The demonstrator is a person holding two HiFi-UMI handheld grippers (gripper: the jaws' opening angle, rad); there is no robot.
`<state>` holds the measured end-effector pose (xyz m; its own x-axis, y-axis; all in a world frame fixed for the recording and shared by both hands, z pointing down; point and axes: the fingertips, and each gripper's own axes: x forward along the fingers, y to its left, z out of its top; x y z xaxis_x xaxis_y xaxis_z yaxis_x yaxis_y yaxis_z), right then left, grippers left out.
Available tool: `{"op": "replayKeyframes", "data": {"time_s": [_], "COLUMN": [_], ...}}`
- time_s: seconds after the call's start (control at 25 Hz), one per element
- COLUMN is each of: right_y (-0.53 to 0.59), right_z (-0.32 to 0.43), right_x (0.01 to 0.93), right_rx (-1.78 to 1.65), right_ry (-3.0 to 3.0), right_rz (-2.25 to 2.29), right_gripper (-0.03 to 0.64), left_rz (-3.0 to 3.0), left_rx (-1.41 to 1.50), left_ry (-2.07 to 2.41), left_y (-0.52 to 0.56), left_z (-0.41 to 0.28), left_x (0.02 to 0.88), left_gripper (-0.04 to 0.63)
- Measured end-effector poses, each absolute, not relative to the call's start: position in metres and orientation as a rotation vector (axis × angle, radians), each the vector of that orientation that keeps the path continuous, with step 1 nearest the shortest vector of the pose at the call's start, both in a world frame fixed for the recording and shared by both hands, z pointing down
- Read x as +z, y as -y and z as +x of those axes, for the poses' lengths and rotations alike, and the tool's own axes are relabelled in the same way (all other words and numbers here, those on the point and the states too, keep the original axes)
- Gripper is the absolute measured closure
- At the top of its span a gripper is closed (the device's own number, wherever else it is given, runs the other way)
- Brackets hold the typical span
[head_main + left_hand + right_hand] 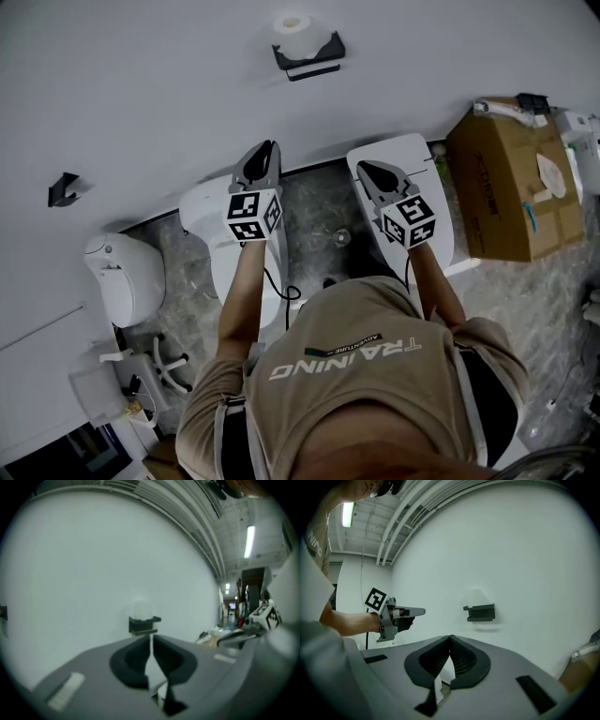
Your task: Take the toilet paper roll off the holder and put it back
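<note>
A white toilet paper roll stands upright on a black wall holder on the white wall, well ahead of both grippers. My left gripper points at the wall below the holder, jaws together with nothing between them. My right gripper is level with it to the right, jaws also closed and empty. In the left gripper view the roll and holder sit just above the jaw tips. In the right gripper view the roll and holder lie up and right of the jaws.
A white toilet stands under my left arm, with another white fixture further left. A white panel and an open cardboard box sit at the right. A small black hook is on the wall at left.
</note>
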<state>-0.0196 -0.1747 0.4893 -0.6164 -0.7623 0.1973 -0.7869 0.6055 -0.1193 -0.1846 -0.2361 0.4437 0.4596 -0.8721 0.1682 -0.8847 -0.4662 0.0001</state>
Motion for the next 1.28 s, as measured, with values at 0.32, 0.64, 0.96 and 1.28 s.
{"op": "replayKeyframes", "data": {"time_s": [0.32, 0.64, 0.96, 1.28], "right_y": [0.105, 0.079, 0.066, 0.056], "right_z": [-0.048, -0.039, -0.007, 0.019], "right_x": [0.487, 0.472, 0.462, 0.466], "right_rx": [0.254, 0.218, 0.197, 0.255], "right_ry": [2.641, 2.647, 2.712, 2.737], "right_rz": [1.359, 1.374, 1.341, 1.344], "right_gripper": [0.604, 0.606, 0.606, 0.606], "left_rz": [2.513, 2.48, 2.451, 2.438], "left_rx": [0.195, 0.193, 0.193, 0.169], "left_ry": [1.491, 1.5, 1.593, 1.668], "left_y": [0.153, 0.105, 0.069, 0.047], "left_z": [-0.211, -0.205, -0.18, -0.16], "left_x": [0.49, 0.49, 0.472, 0.463], "left_gripper": [0.591, 0.591, 0.591, 0.591]}}
